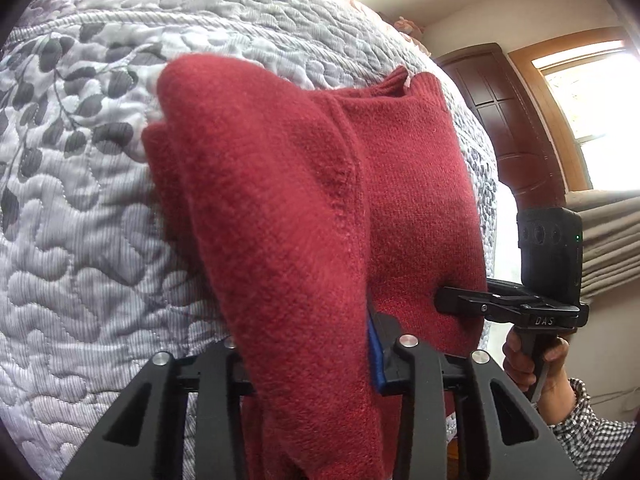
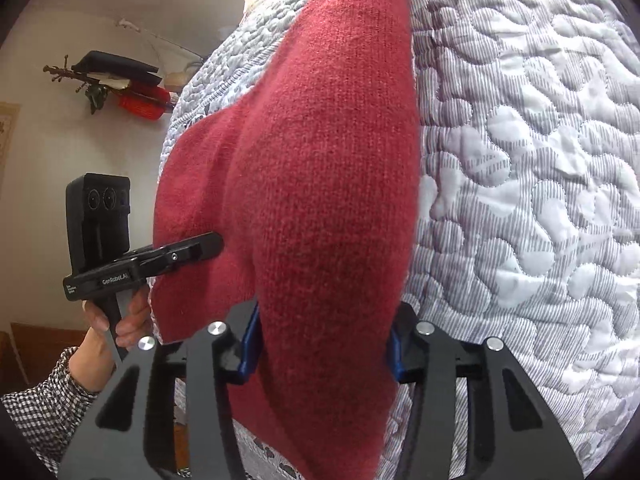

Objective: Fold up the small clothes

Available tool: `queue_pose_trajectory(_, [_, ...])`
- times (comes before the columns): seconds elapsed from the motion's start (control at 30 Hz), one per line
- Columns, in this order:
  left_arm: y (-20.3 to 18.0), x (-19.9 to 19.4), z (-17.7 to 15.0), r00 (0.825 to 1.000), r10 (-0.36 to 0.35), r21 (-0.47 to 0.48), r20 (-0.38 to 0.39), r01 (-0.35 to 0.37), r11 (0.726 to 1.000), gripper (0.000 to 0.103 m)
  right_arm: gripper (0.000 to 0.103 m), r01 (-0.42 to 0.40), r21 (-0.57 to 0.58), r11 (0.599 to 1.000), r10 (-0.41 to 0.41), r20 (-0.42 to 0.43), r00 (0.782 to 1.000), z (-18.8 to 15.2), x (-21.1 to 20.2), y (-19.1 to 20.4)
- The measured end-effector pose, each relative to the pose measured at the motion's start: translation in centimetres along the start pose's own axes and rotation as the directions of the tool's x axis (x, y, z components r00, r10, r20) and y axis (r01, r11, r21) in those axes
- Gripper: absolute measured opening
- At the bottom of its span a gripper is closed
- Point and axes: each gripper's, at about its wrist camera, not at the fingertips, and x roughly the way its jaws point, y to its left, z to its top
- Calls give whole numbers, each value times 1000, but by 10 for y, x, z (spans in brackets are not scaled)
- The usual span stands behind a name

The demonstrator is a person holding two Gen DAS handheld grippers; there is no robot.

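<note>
A red knitted sweater (image 1: pixel 304 208) is being held up above a quilted bedspread (image 1: pixel 80 240) by 2 handheld grippers, its ribbed collar at the far end and its near hem at the jaws.

On the left, the left gripper (image 2: pixel 192 252) is being shown from the side in the right wrist view, its jaws closed on the left edge of the sweater. In its own view, knit is being draped thickly over the jaws, and only 1 blue pad (image 1: pixel 374 352) is being exposed, so how deep the fabric is sitting cannot be told. A shallow bite is being judged the main risk here: the heavy knit could be pulled out by its own weight as the fold is being carried over.

At the middle, a bulge is being formed where a sleeve or side panel is already lying doubled. If the sweater is being lowered without tension, that bulge is likely to be trapped as a crooked crease.

On the right, the right gripper (image 1: pixel 452 300) is being seen clamped on the right edge, with blue pads either side of the cloth in its own view. If the 2 grippers are being moved unevenly, the hem could be skewed, or the knit stretched. The far collar could also be dragged across the bedspread and bunched.
</note>
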Motion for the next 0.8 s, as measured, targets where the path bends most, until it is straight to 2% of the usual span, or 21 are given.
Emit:
queue_pose_trajectory(0.2, [-23,-17,-11,999,-47,26,27,46,999,33,43,-7,-19,1000,8,43,999,-24,-29,23])
queue_pose_trajectory(0.43, [-92,-18,-37,994,-112,86,12,111,990,33,43,-29,35,999,25,100,995,-81,-98,9])
queue_pose_trajectory(0.57, [-144,2,-57,990,-137,133,-11,138,982,33,43,-7,78,997,-2,112,994,-115,-140,-15])
queue_pose_trajectory(0.7, [-184,39,-73,989,-144,114,-41,148,982,33,43,42,99,994,-52,99,994,-138,-172,-45])
queue_pose_trajectory(0.8, [-208,72,-87,992,-119,99,-41,122,988,33,44,77,118,990,-86,78,993,-148,-183,-78])
